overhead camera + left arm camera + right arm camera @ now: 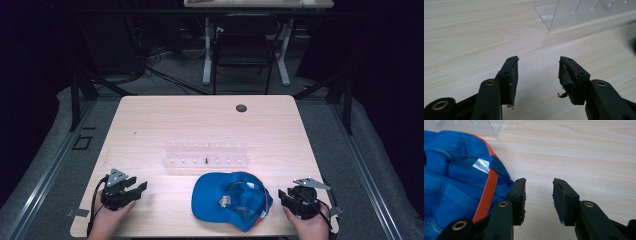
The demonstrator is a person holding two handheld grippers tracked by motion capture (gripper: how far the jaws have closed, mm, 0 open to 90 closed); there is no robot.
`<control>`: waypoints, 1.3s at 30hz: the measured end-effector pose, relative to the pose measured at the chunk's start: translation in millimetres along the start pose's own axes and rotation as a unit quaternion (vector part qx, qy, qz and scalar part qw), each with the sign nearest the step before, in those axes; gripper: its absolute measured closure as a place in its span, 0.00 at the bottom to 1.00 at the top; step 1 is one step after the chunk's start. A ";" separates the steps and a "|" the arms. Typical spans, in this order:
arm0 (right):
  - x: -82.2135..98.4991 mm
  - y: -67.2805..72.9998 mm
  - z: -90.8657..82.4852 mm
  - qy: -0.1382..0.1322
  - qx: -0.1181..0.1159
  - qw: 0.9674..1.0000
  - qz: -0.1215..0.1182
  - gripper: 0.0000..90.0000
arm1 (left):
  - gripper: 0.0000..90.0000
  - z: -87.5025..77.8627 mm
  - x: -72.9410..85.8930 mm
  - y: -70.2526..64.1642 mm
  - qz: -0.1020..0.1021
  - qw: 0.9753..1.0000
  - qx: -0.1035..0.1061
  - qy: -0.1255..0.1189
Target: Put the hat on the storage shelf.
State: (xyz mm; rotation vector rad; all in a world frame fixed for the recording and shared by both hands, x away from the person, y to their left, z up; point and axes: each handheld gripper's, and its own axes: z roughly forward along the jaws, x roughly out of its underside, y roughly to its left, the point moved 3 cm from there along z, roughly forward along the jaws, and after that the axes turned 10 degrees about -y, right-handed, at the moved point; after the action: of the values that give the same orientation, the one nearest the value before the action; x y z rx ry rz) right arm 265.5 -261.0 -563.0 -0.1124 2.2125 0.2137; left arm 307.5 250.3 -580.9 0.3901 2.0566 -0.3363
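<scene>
A blue cap (pixel 231 198) with orange trim lies upside down near the front edge of the wooden table (pixel 200 125). My left gripper (pixel 141 187) rests at the front left, well apart from the cap, jaws open over bare wood (pixel 539 72). My right gripper (pixel 281 196) sits just right of the cap, open with nothing between its jaws (pixel 539 195). In the right gripper view the cap (pixel 456 185) shows its inside, an orange band and a white label; the left jaw stands beside its edge.
A clear plastic rack (pixel 206 155) with rows of small pegs stands behind the cap at the table's middle; its corner (pixel 579 12) appears ahead of the left gripper. A dark round grommet (pixel 241 108) sits near the far edge. A chair and another table stand beyond.
</scene>
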 end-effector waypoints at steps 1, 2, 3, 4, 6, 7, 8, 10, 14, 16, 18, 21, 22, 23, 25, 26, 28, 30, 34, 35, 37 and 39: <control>-0.5 -0.2 -0.4 -0.001 0.001 1.000 0.004 0.69 | 0.58 -0.5 -0.7 0.2 -0.002 1.000 -0.001 -0.002; -0.7 -0.7 -0.4 -0.005 0.000 1.000 0.005 0.69 | 0.59 -1.0 -1.6 0.3 -0.005 1.000 0.003 -0.005; -0.9 -1.0 -0.7 -0.006 -0.001 1.000 0.005 0.69 | 0.60 -1.3 -2.3 -0.2 -0.010 1.000 0.006 -0.008; -1.0 -1.4 -1.2 -0.005 -0.003 1.000 0.006 0.70 | 0.60 -1.5 -2.7 -0.8 -0.010 1.000 0.006 -0.010; -0.9 -2.1 -0.9 0.000 -0.015 1.000 0.021 0.71 | 0.60 -1.3 -2.9 -1.9 -0.006 1.000 0.007 -0.005; -1.0 -2.1 -0.5 0.002 -0.016 1.000 0.025 0.71 | 0.60 -0.4 -2.7 -2.3 -0.006 1.000 0.007 -0.002; -1.3 -2.3 -0.2 0.007 -0.015 1.000 0.026 0.72 | 0.60 0.1 -2.5 -2.4 -0.006 1.000 0.007 0.001; -1.9 -1.6 0.1 0.020 -0.018 0.999 0.030 0.73 | 0.60 0.3 -2.1 -2.6 -0.007 1.000 0.008 0.004; -0.6 2.7 0.8 0.036 -0.025 0.999 0.032 0.72 | 0.60 -1.2 -1.4 -2.3 -0.003 1.000 0.007 0.008; -1.0 4.4 1.1 0.038 -0.021 0.998 0.035 0.72 | 0.60 -1.2 -1.9 -2.2 0.000 1.000 0.004 0.009; -2.7 5.7 1.2 0.048 -0.030 0.998 0.041 0.68 | 0.60 -1.4 -2.7 -1.7 -0.002 1.000 0.006 0.009; -4.4 6.9 1.3 0.066 -0.031 0.996 0.046 0.68 | 0.59 -1.9 -3.1 -2.0 -0.005 1.000 0.009 0.010; -4.9 7.2 1.1 0.067 -0.031 0.996 0.050 0.69 | 0.59 -2.0 -3.2 -2.4 -0.004 1.000 0.009 0.011; -5.4 7.0 0.9 0.067 -0.031 0.996 0.053 0.70 | 0.59 -1.5 -3.1 -3.1 -0.002 1.000 0.010 0.009; -6.8 5.8 0.0 0.071 -0.031 0.995 0.064 0.73 | 0.59 -0.9 -2.6 -4.7 0.001 1.000 0.012 0.011; -7.4 4.8 0.3 0.074 -0.034 0.994 0.071 0.74 | 0.59 -0.6 -2.4 -5.8 0.002 1.000 0.014 0.010; -7.6 3.8 3.5 0.093 -0.052 0.990 0.092 0.76 | 0.59 -0.7 -2.3 -6.4 0.002 1.000 0.015 0.011; -6.7 5.8 7.3 0.109 -0.061 0.988 0.092 0.76 | 0.59 -0.8 -2.4 -6.5 0.003 1.000 0.014 0.012; -6.9 8.7 14.6 0.122 -0.057 0.987 0.087 0.76 | 0.59 -0.2 -1.4 -5.1 0.005 1.000 0.013 0.016; -7.5 8.3 16.0 0.124 -0.054 0.987 0.089 0.75 | 0.59 -0.1 -1.0 -5.1 0.005 1.000 0.013 0.017; -9.5 8.4 17.7 0.124 -0.056 0.986 0.096 0.75 | 0.59 -0.6 -0.5 -5.2 0.004 1.000 0.011 0.018; -11.3 9.6 19.4 0.129 -0.061 0.985 0.099 0.74 | 0.59 -1.7 -1.0 -5.3 0.004 1.000 0.012 0.016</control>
State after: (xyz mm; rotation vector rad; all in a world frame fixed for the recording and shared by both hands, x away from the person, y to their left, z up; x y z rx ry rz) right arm 286.0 -247.7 -564.4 0.0148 2.4688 0.4682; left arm 304.5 246.1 -578.8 0.4220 2.0830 -0.3527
